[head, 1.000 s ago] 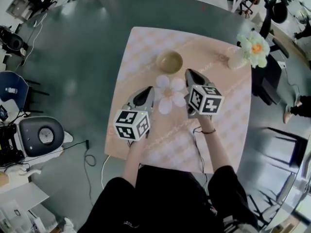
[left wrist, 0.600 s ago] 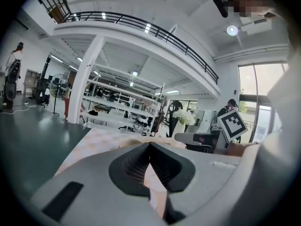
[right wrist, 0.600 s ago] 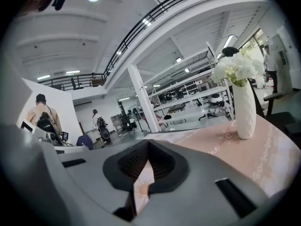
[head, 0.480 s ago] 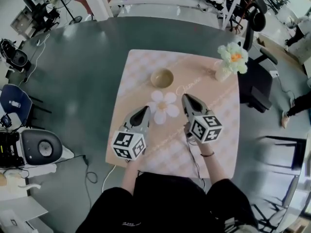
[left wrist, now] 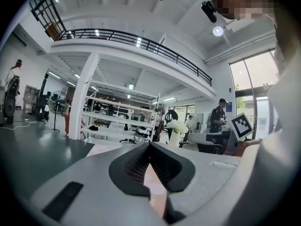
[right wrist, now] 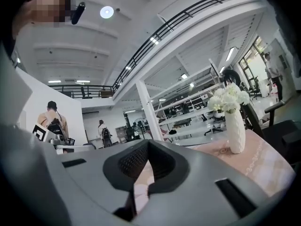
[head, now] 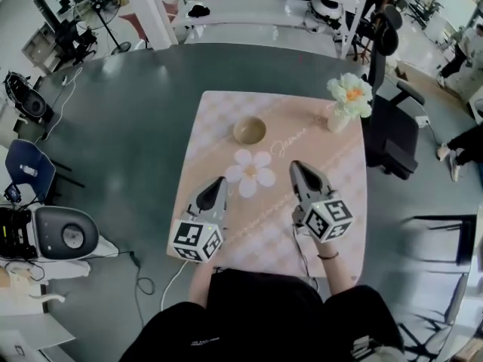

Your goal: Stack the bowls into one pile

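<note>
We hold both grippers over the near half of the pink checked cloth (head: pixel 339 202). Reading from the white flower-shaped mat (head: pixel 250 173), the left gripper (head: pixel 218 181) is at 8 o'clock and the right gripper (head: pixel 296 166) at 3 o'clock. Each has its jaws pressed together on nothing. The tan bowl (head: pixel 249 130) sits just past the mat at 12 o'clock, well apart from both tips. A white vase of flowers (head: pixel 341 104) stands at 2 o'clock, near the cloth's far corner.

We cannot tell whether the bowl is single or several nested. Our dark clothing covers the cloth's near edge, and in both gripper views the grey gripper bodies hide the tabletop below.

Around the table lies a glossy grey floor (head: pixel 136 127), with white shelving (head: pixel 249 6) at 12 o'clock, a black office chair (head: pixel 392 138) at 3 and a blue chair (head: pixel 19 168) at 9.
</note>
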Demonstrator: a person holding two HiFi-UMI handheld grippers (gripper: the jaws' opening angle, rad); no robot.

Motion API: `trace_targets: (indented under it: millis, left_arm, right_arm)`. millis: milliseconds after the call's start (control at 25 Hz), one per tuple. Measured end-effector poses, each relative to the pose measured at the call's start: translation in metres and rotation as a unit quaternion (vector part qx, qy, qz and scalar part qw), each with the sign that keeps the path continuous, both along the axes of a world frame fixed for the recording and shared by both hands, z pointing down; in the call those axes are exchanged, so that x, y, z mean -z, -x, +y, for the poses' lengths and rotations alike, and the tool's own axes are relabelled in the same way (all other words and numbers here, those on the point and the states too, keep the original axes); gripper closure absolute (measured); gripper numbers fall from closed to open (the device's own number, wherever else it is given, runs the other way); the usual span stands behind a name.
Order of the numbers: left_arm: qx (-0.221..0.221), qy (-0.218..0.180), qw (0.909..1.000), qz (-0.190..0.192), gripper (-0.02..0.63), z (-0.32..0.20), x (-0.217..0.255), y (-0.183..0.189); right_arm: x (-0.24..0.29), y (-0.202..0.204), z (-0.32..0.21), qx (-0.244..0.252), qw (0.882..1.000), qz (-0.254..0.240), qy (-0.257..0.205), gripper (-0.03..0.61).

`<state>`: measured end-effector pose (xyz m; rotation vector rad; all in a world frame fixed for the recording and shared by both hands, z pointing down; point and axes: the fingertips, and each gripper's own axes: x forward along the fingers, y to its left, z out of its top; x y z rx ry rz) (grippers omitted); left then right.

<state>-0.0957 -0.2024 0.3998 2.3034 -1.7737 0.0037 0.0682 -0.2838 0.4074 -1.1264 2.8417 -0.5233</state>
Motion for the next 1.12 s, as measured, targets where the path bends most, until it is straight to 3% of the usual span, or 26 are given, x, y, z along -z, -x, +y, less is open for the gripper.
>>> trace_targets:
  millis: [400,1120]
  left_arm:
    - [0.035,-0.039,0.9986,-0.008,0.617,0.021,0.031,0.023]
    - [0.081,-0.054,0.9951,-0.017,0.617,0.037,0.042,0.044]
  right_arm:
    - [0.036,-0.028,0.011,-0.035,0.998,-0.012,-0.044,0.584]
    - [0.046,-0.056,0.015,-0.069,0.995,-0.008,-0.064,0.586]
